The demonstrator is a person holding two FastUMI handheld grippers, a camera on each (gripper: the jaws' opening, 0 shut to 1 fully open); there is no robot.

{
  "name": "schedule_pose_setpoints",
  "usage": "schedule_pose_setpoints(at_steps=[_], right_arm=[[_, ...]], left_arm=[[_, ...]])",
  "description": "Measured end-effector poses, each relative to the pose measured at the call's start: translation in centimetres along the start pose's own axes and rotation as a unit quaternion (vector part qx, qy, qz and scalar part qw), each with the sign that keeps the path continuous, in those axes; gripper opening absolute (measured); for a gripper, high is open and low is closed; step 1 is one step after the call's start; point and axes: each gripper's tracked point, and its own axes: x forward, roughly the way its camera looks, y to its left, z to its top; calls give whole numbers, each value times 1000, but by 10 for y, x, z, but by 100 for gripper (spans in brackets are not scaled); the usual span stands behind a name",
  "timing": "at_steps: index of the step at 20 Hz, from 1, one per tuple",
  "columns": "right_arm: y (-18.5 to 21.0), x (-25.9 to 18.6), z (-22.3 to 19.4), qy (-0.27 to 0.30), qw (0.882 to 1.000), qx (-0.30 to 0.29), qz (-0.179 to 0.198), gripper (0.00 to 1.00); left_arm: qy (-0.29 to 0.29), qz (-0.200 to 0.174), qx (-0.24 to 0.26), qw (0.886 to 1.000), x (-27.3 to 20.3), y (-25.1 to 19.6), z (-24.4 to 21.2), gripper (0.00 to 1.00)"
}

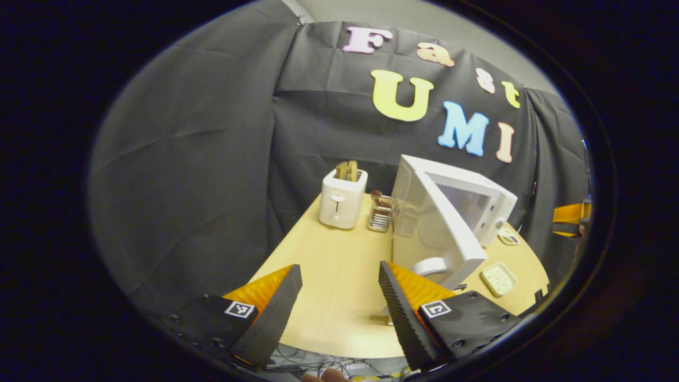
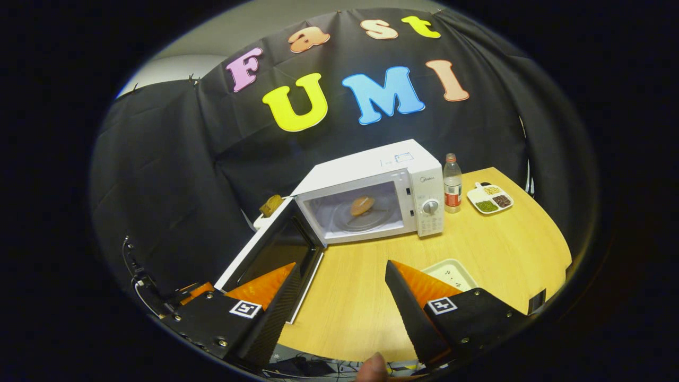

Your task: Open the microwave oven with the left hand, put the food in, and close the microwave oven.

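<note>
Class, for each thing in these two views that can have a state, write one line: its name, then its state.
Microwave: open, a food item on the turntable.
Microwave door: swung wide open.
Food: inside the microwave.
Toaster: bread slices standing up out of the slots.
Bottle: upright, capped.
Divided dish: filled, three compartments.
Left tongs: open, empty.
Right tongs: open, empty.

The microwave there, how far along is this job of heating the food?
Done: the microwave is open, its door swung wide, and the food sits on the plate inside. In hand: nothing; the left gripper and right gripper are both open and empty. Left: swing the door shut.
</note>
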Motion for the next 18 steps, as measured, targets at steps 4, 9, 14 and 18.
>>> schedule_pose_setpoints(at_steps=[4,9,14,18], right_arm=[[-23,-30,14,-29,999,-36,-26,98],[-41,-51,17,-38,997,-56,-35,98],[-67,-56,31,-46,998,-44,-23,98],[-106,-61,47,-46,998,-44,-7,98]], left_arm=[[26,-21,19,999,31,-19,-18,95],[33,-42,53,997,33,-59,-8,98],[34,-69,66,995,34,-141,-2,97],[40,-67,92,993,36,-208,0,94]])
